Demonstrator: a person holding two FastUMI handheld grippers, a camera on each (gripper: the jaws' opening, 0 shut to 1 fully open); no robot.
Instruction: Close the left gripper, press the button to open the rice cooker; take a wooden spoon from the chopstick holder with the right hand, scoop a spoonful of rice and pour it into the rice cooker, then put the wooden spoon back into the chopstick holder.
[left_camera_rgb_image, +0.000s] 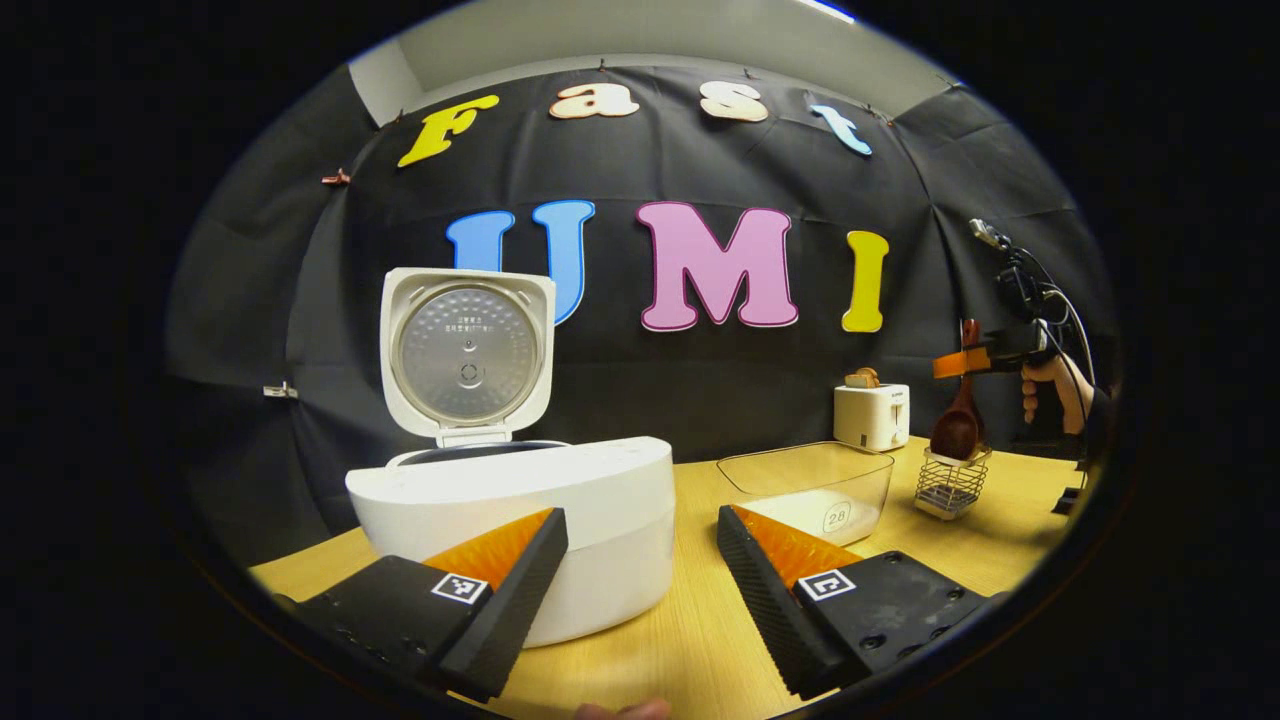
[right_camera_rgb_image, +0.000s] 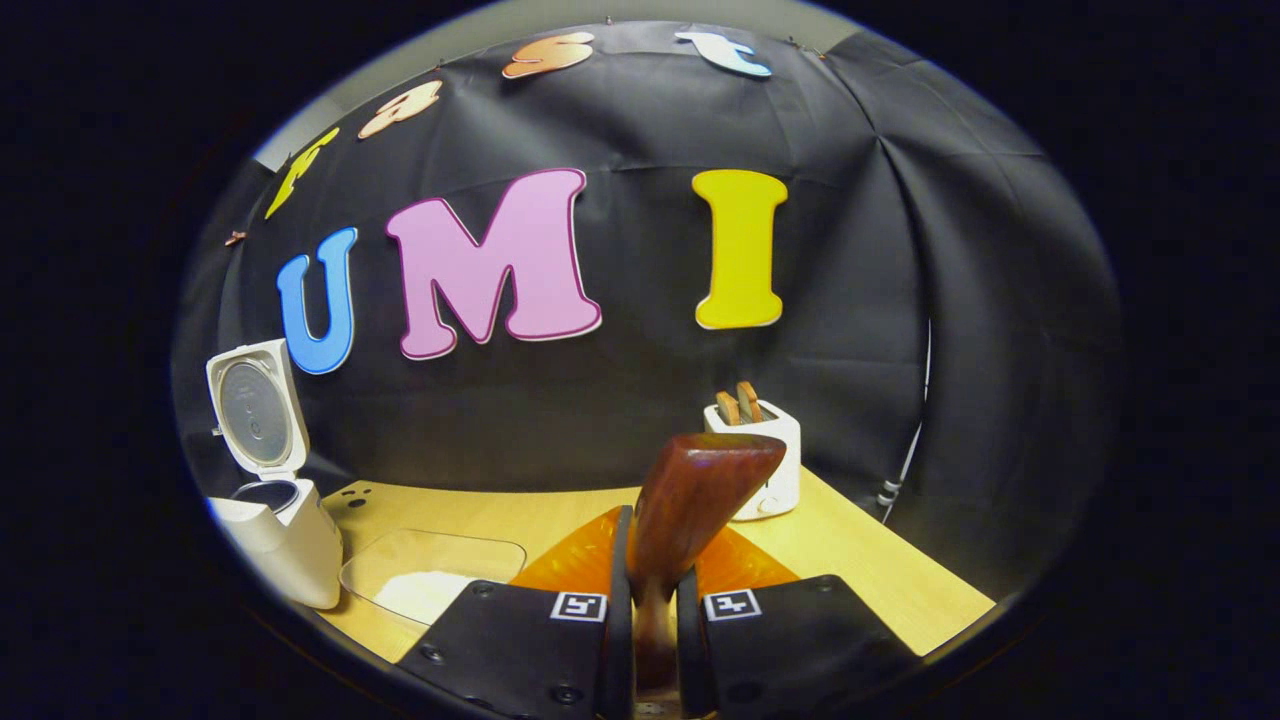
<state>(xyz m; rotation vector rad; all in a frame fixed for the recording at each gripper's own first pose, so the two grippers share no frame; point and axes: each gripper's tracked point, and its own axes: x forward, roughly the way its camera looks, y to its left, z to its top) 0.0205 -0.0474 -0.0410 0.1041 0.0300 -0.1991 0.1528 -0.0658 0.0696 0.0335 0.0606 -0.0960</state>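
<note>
Plenty of bare tabletop is left along the front edge of the light wooden table (left_camera_rgb_image: 690, 620), between the white rice cooker (left_camera_rgb_image: 520, 520), lid up, and the clear plastic rice tub (left_camera_rgb_image: 810, 485). Left gripper (left_camera_rgb_image: 640, 560) fingers are spread wide, nothing held. The dark wooden spoon (right_camera_rgb_image: 690, 500) is pinched by the right gripper (right_camera_rgb_image: 648, 640), long axis upright, bowl down at the wire chopstick holder (left_camera_rgb_image: 952, 482) near the table's right edge.

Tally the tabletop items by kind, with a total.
Rice cooker, lid open: 1
Clear container of rice: 1
Toaster: 1
Chopstick holder: 1
Wooden spoon, held in the right hand-held gripper: 1
Total: 5
</note>
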